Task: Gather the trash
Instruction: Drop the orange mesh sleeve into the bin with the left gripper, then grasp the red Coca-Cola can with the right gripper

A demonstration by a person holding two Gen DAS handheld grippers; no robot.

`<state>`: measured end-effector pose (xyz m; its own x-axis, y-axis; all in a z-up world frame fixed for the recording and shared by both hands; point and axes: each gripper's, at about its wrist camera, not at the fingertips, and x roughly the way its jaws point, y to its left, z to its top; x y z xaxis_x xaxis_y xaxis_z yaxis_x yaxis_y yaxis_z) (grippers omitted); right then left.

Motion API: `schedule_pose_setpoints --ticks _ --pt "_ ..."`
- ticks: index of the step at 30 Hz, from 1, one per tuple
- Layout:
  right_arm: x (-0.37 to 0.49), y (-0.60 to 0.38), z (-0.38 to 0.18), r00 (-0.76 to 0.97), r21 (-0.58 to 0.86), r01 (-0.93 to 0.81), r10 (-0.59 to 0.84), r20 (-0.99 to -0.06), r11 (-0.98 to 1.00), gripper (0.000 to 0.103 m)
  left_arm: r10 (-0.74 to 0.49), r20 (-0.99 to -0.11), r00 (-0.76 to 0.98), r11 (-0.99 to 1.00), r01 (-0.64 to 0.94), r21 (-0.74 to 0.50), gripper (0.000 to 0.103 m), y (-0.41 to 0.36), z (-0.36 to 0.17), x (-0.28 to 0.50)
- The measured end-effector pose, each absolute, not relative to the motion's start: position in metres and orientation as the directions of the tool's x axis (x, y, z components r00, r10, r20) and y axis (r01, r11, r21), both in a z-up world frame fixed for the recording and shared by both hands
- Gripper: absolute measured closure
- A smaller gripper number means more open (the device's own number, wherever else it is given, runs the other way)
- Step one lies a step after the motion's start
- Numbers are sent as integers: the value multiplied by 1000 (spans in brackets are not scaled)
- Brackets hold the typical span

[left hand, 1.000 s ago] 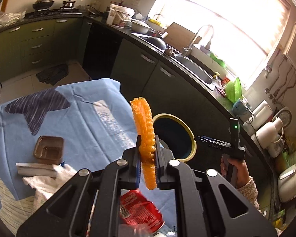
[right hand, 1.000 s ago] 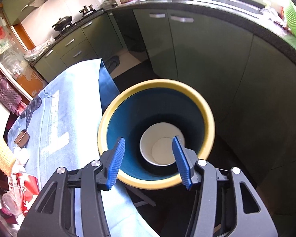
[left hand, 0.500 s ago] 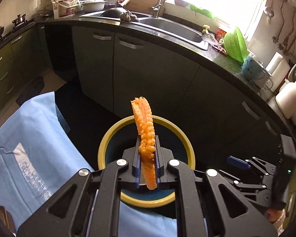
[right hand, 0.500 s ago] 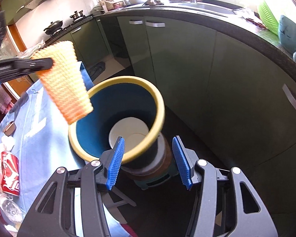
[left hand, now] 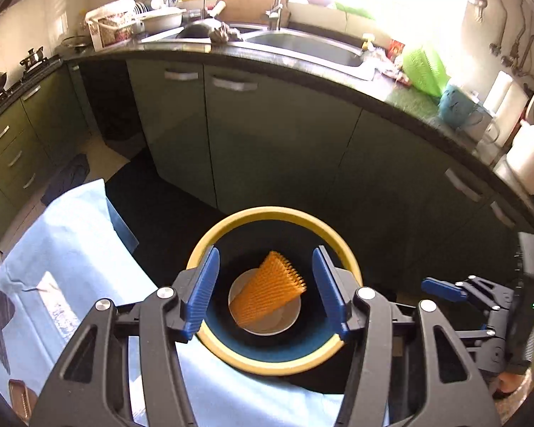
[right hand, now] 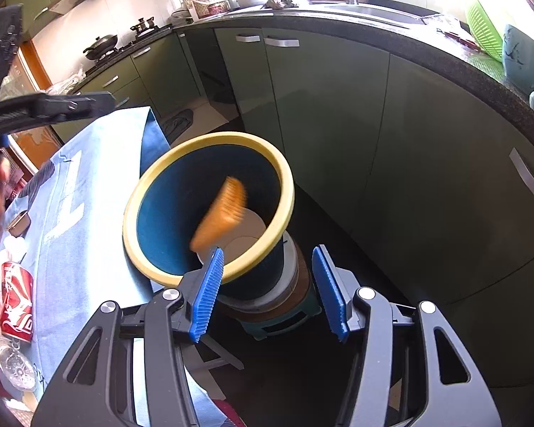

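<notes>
Left gripper (left hand: pixel 263 290) jaws opening, nothing between them now; the orange foam net (left hand: pixel 267 293) it held drops into the bin (left hand: pixel 341 249). Right gripper (right hand: pixel 263 290) half open, empty. One item binned; red can (right hand: pixel 16 300) remains on the table (right hand: pixel 89 249).

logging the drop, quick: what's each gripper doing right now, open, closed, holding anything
left gripper: jaws opening, nothing held; the orange foam net is falling into the bin.
right gripper: open, empty.

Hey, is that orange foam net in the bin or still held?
In. The orange foam net sits inside the yellow-rimmed bin, clear of the left hand-held gripper, whose jaws are opening.
</notes>
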<state>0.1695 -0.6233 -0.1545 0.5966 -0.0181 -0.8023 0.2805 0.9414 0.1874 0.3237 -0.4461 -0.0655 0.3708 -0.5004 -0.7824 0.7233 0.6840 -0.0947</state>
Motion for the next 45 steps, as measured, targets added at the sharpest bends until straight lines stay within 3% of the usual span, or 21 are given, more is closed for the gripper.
schedule_pose_setpoints --ticks 3,10,11,19,23,27,35,40,45 --pt "165 -612 -146 608 181 264 -17 -793 947 51 -545 -739 395 688 714 -126 50 -411 -35 309" --pt "154 -575 -124 619 153 182 7 -785 971 46 -526 -643 557 771 632 -83 13 -287 15 256" --pt "154 -567 -120 620 160 158 28 -784 974 46 -508 -632 585 790 609 -72 12 -268 18 246" --pt "175 -467 -86 544 219 -122 250 -801 968 46 -382 -649 658 892 445 -73 11 -132 16 194" --pt "187 -411 -74 482 205 -226 292 -826 952 46 -363 -680 636 887 459 -44 11 -102 -3 167" --pt "181 -371 -61 484 167 -272 285 -827 948 46 -398 -723 565 822 570 -8 11 -108 -26 146" --pt "168 -358 -57 478 149 -280 272 -835 948 46 -357 -732 580 665 708 238 11 -147 -60 116" --pt "176 -356 -59 457 176 -300 303 -836 938 45 -358 -740 569 641 726 248 11 -152 -63 119" --pt "219 -324 -78 311 291 -318 389 -867 902 46 -335 -760 557 635 729 255 11 -154 -66 120"
